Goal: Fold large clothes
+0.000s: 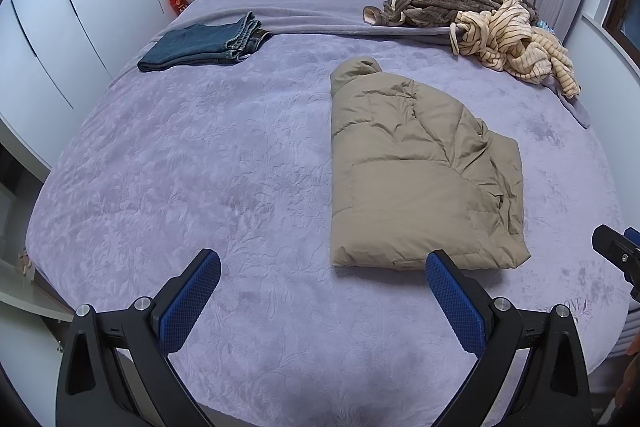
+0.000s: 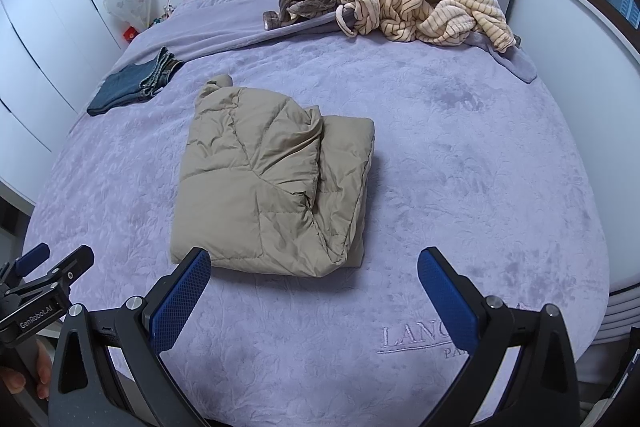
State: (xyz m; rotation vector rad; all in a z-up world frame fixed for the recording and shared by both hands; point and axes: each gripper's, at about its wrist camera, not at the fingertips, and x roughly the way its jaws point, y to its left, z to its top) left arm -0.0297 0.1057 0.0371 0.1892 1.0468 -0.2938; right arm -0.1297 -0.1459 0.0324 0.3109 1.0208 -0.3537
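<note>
Currently: tan jacket (image 2: 272, 179) folded on bed (image 2: 460, 155) | left gripper (image 1: 322, 267) jaws apart, empty | right gripper (image 2: 314, 263) jaws apart, empty

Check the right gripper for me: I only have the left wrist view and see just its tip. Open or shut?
Observer: Open. The right gripper has its jaws spread wide with nothing between them, just short of the jacket's near edge.
Operator: Jacket's right side tidy?
Observer: Not quite. In the right wrist view, a lower layer sticks out past the top flap on that side.
Operator: What does the lettering on the blanket say?
Observer: The lettering on the blanket reads "LANC"; the rest is hidden behind a gripper finger.
</note>
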